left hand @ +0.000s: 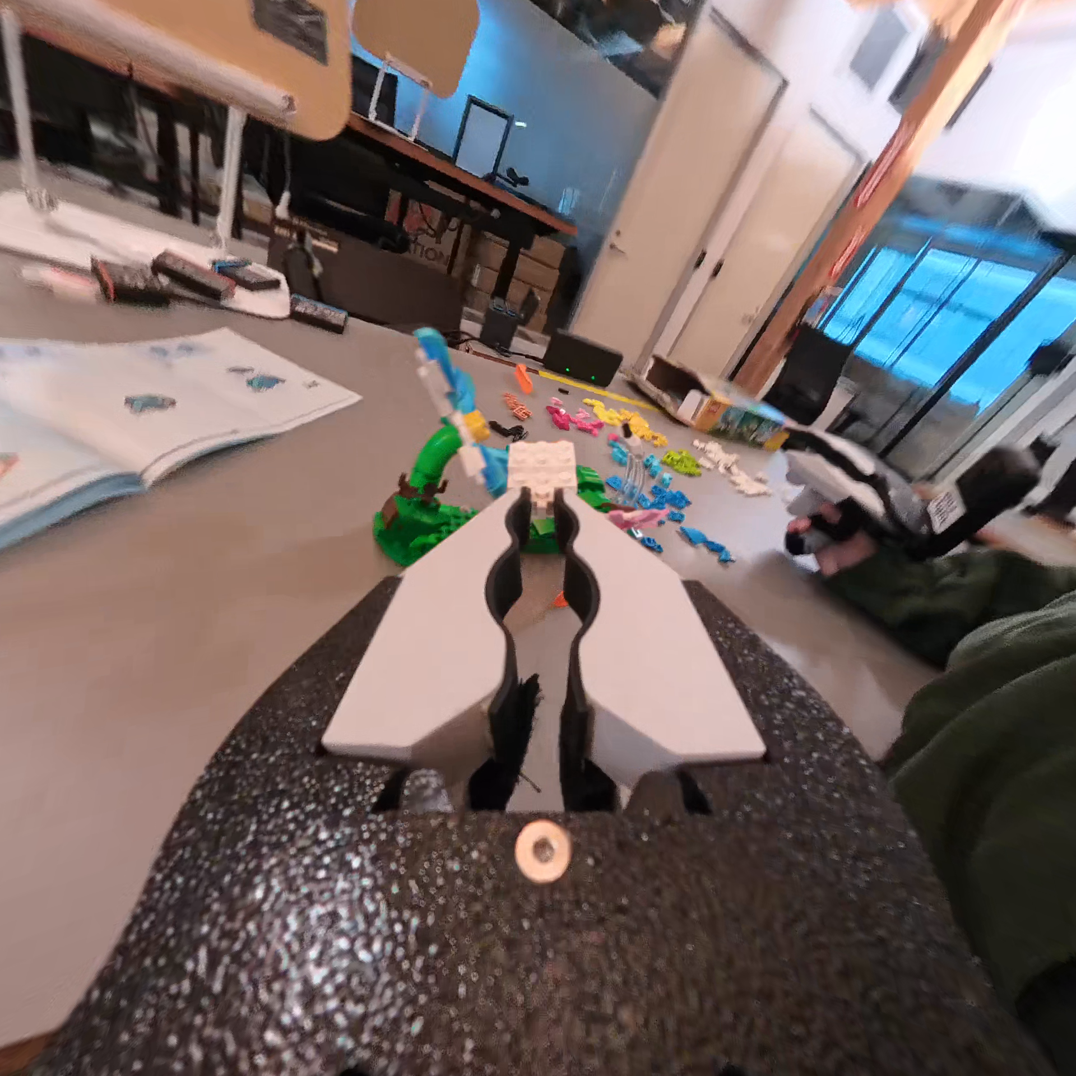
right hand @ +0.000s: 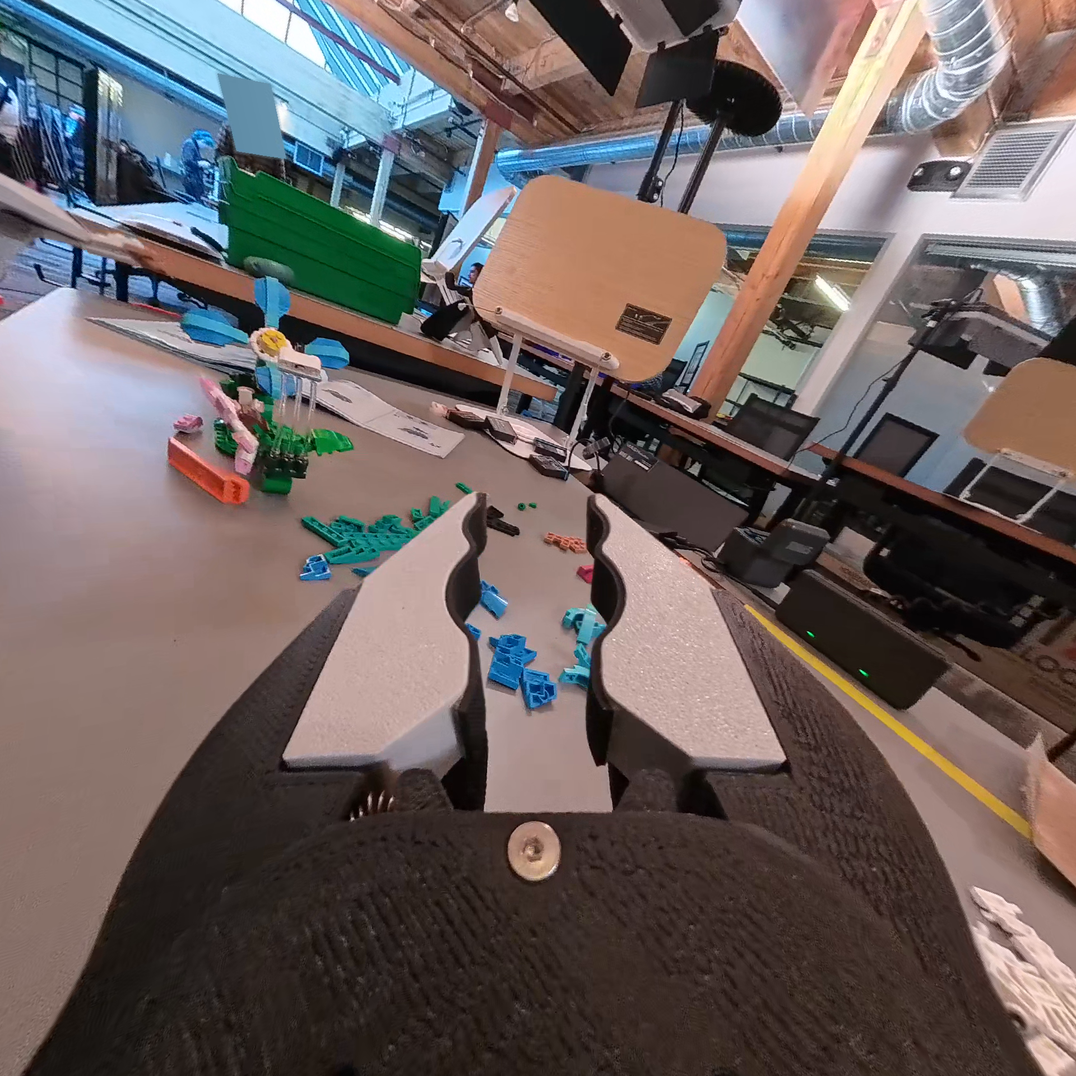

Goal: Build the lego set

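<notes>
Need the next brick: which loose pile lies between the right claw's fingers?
The blue pile, framed between the open right claw; the teal-green pile sits left, outside it.

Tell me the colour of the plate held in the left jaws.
White; the plate shows best in the left wrist view, studs visible, pinched at its near edge.

Each camera rides low over the grey counter [left hand: 174,611], looking forward along its own hand-held gripper, the left view tilted and close behind the flower model [left hand: 442,466], the right view farther back, both sharing it [right hand: 273,407].
</notes>
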### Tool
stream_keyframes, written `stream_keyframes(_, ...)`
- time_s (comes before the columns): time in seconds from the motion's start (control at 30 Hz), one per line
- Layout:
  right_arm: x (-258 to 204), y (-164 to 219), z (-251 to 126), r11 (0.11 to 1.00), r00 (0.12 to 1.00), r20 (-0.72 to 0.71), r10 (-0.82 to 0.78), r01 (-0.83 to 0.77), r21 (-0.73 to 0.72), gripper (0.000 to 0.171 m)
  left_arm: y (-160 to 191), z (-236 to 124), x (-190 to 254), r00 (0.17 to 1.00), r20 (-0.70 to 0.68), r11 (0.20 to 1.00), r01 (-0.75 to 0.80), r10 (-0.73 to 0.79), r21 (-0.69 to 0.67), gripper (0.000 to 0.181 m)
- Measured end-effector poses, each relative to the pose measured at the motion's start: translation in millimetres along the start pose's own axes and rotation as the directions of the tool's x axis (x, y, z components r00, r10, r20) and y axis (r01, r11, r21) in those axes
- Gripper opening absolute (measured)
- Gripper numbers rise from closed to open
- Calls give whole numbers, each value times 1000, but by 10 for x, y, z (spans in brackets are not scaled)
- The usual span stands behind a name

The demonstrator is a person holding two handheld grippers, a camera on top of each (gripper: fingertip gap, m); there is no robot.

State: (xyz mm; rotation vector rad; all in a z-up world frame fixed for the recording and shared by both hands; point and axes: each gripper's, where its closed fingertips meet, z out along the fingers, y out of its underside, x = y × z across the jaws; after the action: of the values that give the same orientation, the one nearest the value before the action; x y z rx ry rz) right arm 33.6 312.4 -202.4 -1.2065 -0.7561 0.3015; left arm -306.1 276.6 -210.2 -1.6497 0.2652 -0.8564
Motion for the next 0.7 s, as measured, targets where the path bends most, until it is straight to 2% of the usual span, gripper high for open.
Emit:
stream_keyframes(0.23, 22, 38, 14, 999, 999, -26, -41, 40, -28, 32, 3, -173, -327, 967, -46, 964, 255, -252, 78, 5)
stream_keyframes(0.3, 22, 40, 15, 998, 998, -29, -51, 50, -30, 31, 9, -187, -347, 973, -47, 969, 231, -228, 89, 5)
stream_keyframes(0.47, 5, 57, 24, 997, 998, -22, -63, 62, -40, 30, -1, -155, -306, 998, 40, 997, -41, 38, 68, 5)
stream_keyframes(0.53, -8, 66, 31, 997, 998, -14, -62, 61, -43, 30, 8, -138, -277, 999, 32, 998, -45, 43, 47, 5)
stream_keyframes(0.7, -37, 68, 37, 997, 998, 0, -67, 67, -43, 29, -49, -146, -252, 997, -14, 994, 72, -72, 84, 5)
